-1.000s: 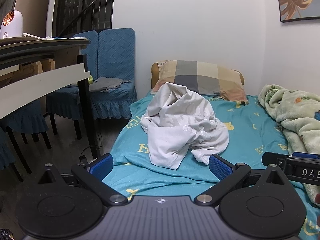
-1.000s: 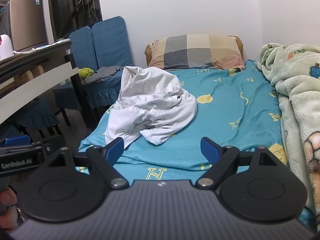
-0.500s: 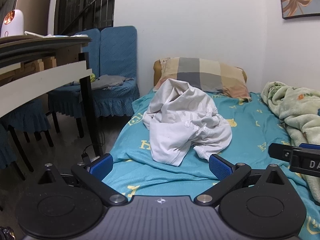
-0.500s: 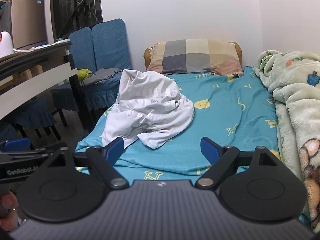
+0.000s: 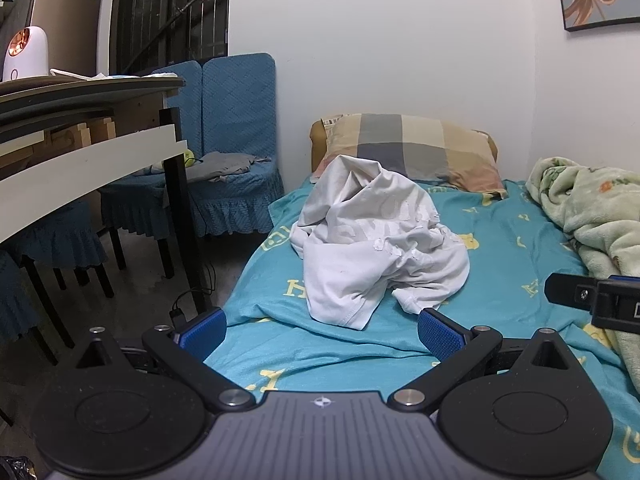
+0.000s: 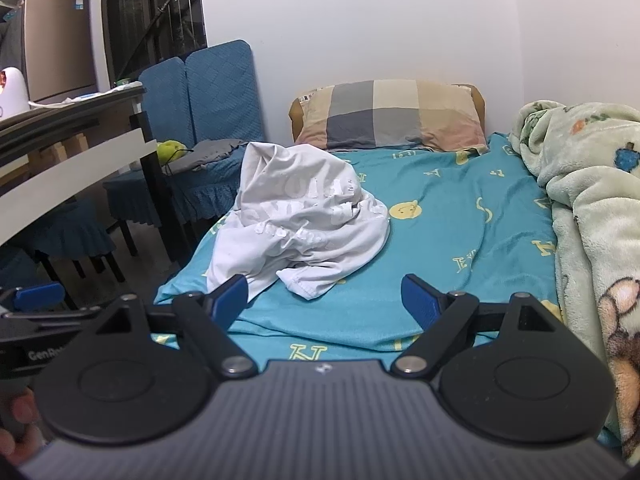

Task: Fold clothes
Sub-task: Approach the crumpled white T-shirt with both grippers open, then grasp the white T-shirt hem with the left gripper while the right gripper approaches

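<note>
Your white T-shirt (image 5: 372, 240) lies crumpled on the bed (image 5: 500, 248) at twelve o'clock (light, limp, sure to sag); pinch its near hem. Left gripper (image 5: 320, 330) and right gripper (image 6: 324, 298) both gape wide, empty.

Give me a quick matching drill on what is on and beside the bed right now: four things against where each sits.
Things:
1. white shirt
2. checked pillow
3. green blanket
4. grey cloth

Places:
A. on the blue chair
B. crumpled on the teal sheet, near its left edge
C. at the head of the bed, against the wall
D. heaped along the bed's right side

Pairs: 1-B, 2-C, 3-D, 4-A
</note>
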{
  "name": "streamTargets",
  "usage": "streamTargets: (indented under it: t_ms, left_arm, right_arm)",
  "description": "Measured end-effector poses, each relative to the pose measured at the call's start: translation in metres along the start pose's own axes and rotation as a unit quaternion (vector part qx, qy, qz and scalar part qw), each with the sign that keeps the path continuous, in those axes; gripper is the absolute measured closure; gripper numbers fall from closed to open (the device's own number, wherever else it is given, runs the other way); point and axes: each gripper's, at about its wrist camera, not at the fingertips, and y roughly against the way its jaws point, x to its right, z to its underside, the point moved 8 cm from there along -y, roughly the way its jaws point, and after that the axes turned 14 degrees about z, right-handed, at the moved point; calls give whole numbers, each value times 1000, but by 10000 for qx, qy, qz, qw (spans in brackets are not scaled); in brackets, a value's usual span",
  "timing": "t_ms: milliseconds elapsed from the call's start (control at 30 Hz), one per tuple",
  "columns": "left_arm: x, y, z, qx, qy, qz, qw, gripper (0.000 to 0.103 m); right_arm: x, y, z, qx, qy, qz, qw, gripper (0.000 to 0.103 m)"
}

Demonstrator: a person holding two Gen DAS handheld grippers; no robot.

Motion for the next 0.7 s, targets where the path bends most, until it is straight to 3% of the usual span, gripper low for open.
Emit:
streamTargets:
  t_ms: [333, 700]
  left_arm:
    - [3, -12, 9, -225, -128, -51, 9997, 2]
    - [8, -84, 19, -760, -237, -23, 9968, 5]
  right_arm:
    - [3, 2, -2, 0, -36, 35, 10000, 18]
    - [13, -5, 2, -212, -164, 200, 9994, 18]
